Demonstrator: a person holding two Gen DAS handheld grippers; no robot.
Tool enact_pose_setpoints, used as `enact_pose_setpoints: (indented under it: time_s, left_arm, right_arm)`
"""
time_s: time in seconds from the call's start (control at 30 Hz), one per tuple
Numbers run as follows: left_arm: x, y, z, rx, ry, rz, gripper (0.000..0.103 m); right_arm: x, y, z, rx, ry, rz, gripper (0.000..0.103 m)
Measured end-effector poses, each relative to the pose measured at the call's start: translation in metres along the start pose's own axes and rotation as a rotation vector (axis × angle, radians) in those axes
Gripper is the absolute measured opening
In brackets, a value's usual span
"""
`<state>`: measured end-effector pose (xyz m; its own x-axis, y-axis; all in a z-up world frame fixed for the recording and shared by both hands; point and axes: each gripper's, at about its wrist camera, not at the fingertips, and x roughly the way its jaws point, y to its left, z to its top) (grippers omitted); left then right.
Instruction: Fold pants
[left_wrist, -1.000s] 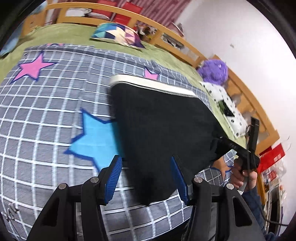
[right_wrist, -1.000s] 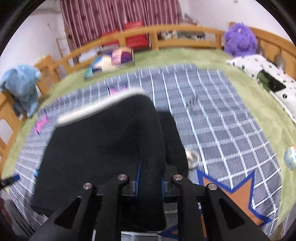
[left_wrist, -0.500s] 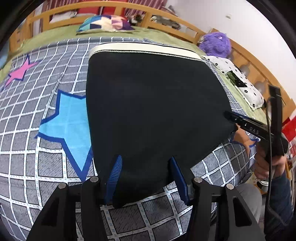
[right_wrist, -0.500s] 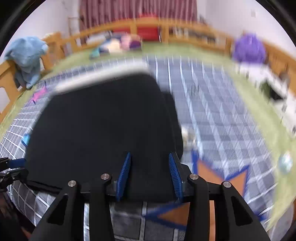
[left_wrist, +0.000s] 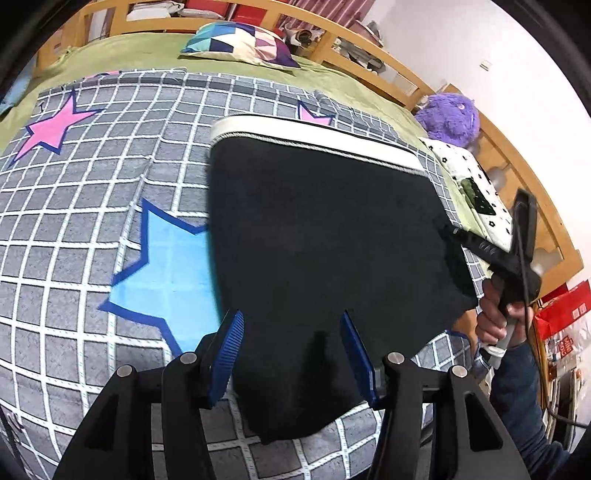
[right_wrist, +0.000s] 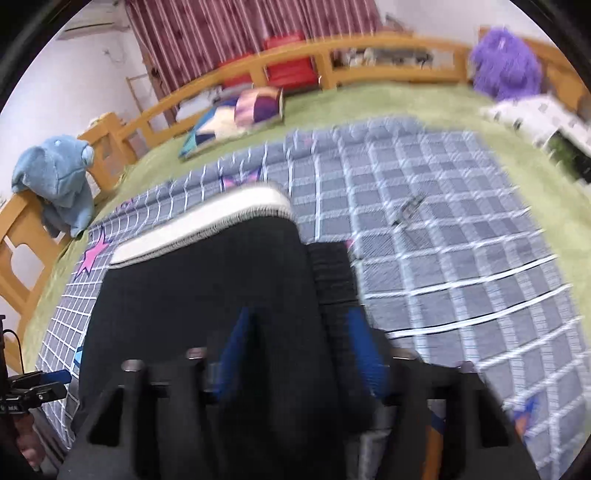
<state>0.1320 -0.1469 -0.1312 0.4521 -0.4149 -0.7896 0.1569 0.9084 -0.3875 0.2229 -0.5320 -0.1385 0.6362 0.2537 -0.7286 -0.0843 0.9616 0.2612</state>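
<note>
I see the black pants (left_wrist: 325, 236) lying spread on the checked blanket (left_wrist: 110, 177) that covers the bed (left_wrist: 332, 85), their white waistband (left_wrist: 314, 138) at the far end, away from me. My left gripper (left_wrist: 291, 343) sits over the near left corner of the pants; its jaws stand apart with the black cloth between the blue pads (left_wrist: 231, 349), and I cannot tell whether they press on it. In the same view my right gripper (left_wrist: 456, 232) meets the right edge of the pants, and the hand (left_wrist: 496, 317) around its handle shows beyond. The right wrist view is blurred: there the right gripper's (right_wrist: 295, 339) jaws are closing, with a fold of the black cloth between them. A blue star (left_wrist: 162, 266) on the blanket shows just left of the pants. Further back I see a patchwork pillow (left_wrist: 240, 44), a purple plush toy (left_wrist: 448, 118) and a blue plush toy (right_wrist: 55, 177) hung on the wooden bed rail (right_wrist: 110, 144).
</note>
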Motion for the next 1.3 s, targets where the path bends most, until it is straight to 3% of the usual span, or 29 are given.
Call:
enact_pose_setpoints:
  time_s: [0.1, 0.2, 0.33, 0.5, 0.57, 0.63, 0.7, 0.87, 0.97, 1.0, 1.07, 1.1, 1.3]
  left_arm:
    - [-0.002, 0.005, 0.007, -0.013, -0.01, -0.008, 0.052]
    - [-0.006, 0.004, 0.013, -0.002, -0.027, -0.013, 0.052]
    - [0.003, 0.001, 0.023, 0.002, -0.028, -0.012, 0.052]
    - [0.017, 0.004, 0.034, -0.028, -0.026, -0.01, 0.054]
    - [0.03, 0.004, 0.037, -0.028, 0.001, -0.013, 0.054]
    - [0.045, 0.005, 0.039, -0.038, 0.015, 0.019, 0.055]
    - [0.06, 0.009, 0.04, -0.049, 0.036, 0.048, 0.055]
    - [0.086, 0.029, 0.04, -0.136, 0.056, -0.09, 0.059]
    - [0.092, 0.028, 0.041, -0.138, 0.054, -0.116, 0.054]
    - [0.092, 0.028, 0.041, -0.14, 0.053, -0.12, 0.05]
    - [0.087, 0.027, 0.042, -0.152, 0.043, -0.138, 0.022]
    - [0.079, 0.028, 0.044, -0.169, 0.018, -0.171, 0.016]
    - [0.032, 0.022, 0.068, -0.082, -0.052, -0.231, 0.011]
  right_arm:
    - [-0.011, 0.008, -0.005, -0.092, -0.074, -0.016, 0.009]
    - [-0.039, -0.018, -0.007, 0.044, -0.127, 0.042, 0.009]
    - [-0.014, -0.021, -0.025, 0.01, -0.038, -0.053, 0.014]
    - [-0.034, -0.029, -0.011, 0.039, -0.041, -0.009, 0.058]
    - [-0.029, -0.026, -0.011, 0.018, 0.016, 0.024, 0.069]
    - [-0.007, -0.024, -0.015, -0.018, 0.133, 0.034, 0.069]
    - [0.005, -0.028, -0.019, -0.004, 0.143, 0.062, 0.074]
    - [0.021, -0.038, -0.023, 0.038, 0.144, 0.138, 0.074]
    - [0.026, -0.032, -0.024, 0.03, 0.137, 0.124, 0.073]
    - [0.027, -0.031, -0.023, 0.032, 0.137, 0.129, 0.063]
    - [0.026, -0.032, -0.024, 0.086, 0.138, 0.174, 0.057]
    - [0.024, -0.031, -0.024, 0.101, 0.13, 0.186, 0.053]
    - [-0.028, 0.005, -0.01, 0.094, -0.012, 0.138, 0.023]
